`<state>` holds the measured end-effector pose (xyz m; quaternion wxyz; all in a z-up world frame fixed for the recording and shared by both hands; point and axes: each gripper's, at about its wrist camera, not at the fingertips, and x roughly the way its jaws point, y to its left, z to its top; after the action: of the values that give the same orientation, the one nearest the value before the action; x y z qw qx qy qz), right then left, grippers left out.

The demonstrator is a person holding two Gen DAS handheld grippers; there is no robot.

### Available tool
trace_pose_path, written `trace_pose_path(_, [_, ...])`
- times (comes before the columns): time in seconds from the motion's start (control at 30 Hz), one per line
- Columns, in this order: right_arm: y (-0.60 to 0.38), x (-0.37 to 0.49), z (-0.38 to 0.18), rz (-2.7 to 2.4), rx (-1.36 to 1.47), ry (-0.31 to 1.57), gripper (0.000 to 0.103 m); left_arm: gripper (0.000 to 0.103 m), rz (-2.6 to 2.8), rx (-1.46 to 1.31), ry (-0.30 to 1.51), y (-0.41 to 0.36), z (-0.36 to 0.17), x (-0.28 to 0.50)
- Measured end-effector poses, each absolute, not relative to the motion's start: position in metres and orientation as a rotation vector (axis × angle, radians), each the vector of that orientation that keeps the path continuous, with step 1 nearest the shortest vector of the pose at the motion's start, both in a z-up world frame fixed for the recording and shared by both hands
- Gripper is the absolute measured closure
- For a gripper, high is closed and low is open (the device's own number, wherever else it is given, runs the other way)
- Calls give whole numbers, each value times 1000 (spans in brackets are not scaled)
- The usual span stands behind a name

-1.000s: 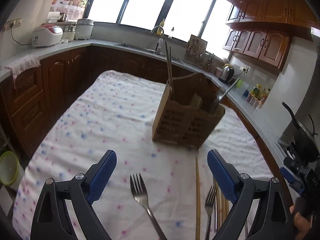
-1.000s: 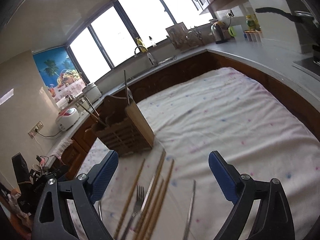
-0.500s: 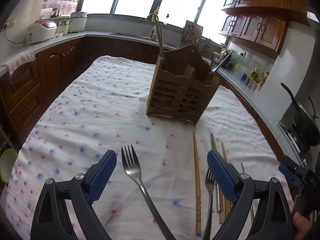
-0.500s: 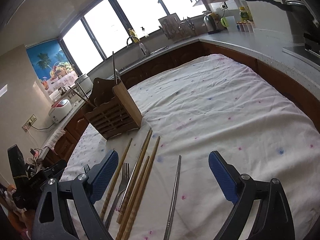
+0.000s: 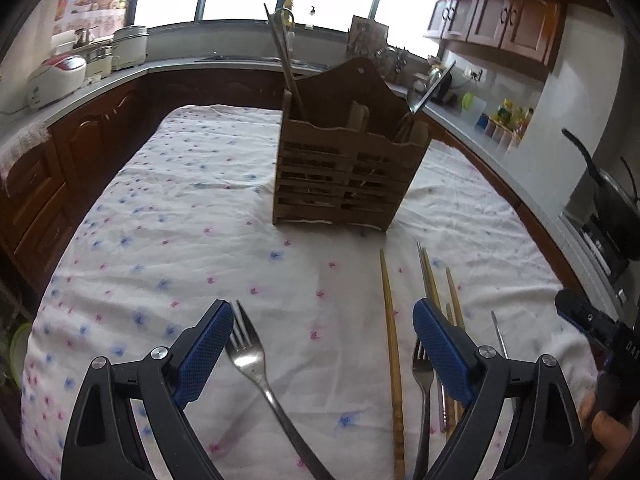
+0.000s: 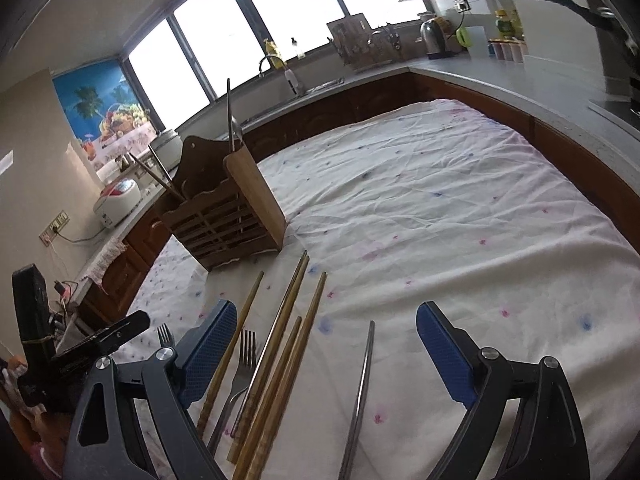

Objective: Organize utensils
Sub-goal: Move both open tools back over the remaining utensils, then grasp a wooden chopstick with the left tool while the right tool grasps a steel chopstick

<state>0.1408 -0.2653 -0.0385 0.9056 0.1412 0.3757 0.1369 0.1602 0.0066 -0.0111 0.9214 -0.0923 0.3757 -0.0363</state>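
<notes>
A wooden utensil holder [image 5: 344, 176] stands in the middle of the cloth-covered table, with chopsticks and a spoon in it. Low over the cloth, my left gripper [image 5: 320, 312] has its jaws wide and closing. A steel fork [image 5: 248, 356] lies between them near the left finger, not touched by the pads. A wooden chopstick [image 5: 390, 320] and a second fork [image 5: 422, 372] lie by the right finger. My right gripper [image 6: 326, 312] stands open over several wooden chopsticks [image 6: 288, 320] and a metal chopstick [image 6: 366, 360]. The holder [image 6: 232, 216] is ahead on its left.
The white flowered tablecloth [image 5: 180, 200] covers the whole table. Dark wooden cabinets and a grey counter [image 5: 472, 132] run around it under the windows. A rice cooker [image 5: 56, 80] sits at far left, and a black pan [image 5: 612, 200] stands at right.
Both grippers have sunk toward the table. The left view has swung so the holder stands more centred and the fork lies closer to the left finger. More of the chopsticks show under the right gripper.
</notes>
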Motion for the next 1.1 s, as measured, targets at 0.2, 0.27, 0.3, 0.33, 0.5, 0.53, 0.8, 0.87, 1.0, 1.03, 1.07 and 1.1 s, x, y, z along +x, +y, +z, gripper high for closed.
trace_pose_path(0.2, [-251, 168, -52, 310, 274, 864, 53, 37, -138, -157, 834, -8, -18, 193])
trace_pose_path(0.27, [-246, 177, -57, 317, 264, 892, 59, 43, -158, -136, 851, -14, -20, 205])
trace_pose_path(0.3, [-243, 181, -60, 321, 256, 906, 62, 47, -169, -128, 862, -18, -21, 211])
trace_pose_path(0.33, [-239, 186, -64, 329, 252, 925, 63, 49, -182, -118, 876, -21, -23, 217])
trace_pose_path(0.5, [-228, 199, -77, 334, 221, 977, 73, 56, -225, -60, 948, -37, -37, 250])
trace_pose_path(0.53, [-226, 201, -80, 333, 218, 987, 75, 57, -230, -49, 962, -40, -40, 256])
trace_pose_path(0.8, [-218, 210, -91, 323, 190, 1023, 77, 68, -281, 42, 1077, -64, -71, 295])
trace_pose_path(0.87, [-215, 211, -94, 324, 167, 1038, 77, 69, -276, 98, 1065, -70, -75, 294])
trace_pose_path(1.0, [-208, 211, -95, 312, 102, 1039, 83, 69, -281, 156, 1060, -71, -78, 282])
trace_pose_path(1.03, [-208, 210, -95, 311, 94, 1044, 84, 69, -283, 155, 1065, -68, -78, 279])
trace_pose_path(1.07, [-208, 209, -95, 313, 87, 1048, 85, 69, -281, 150, 1072, -63, -79, 276])
trace_pose_path(1.1, [-208, 209, -95, 313, 78, 1049, 85, 69, -279, 141, 1077, -59, -78, 272])
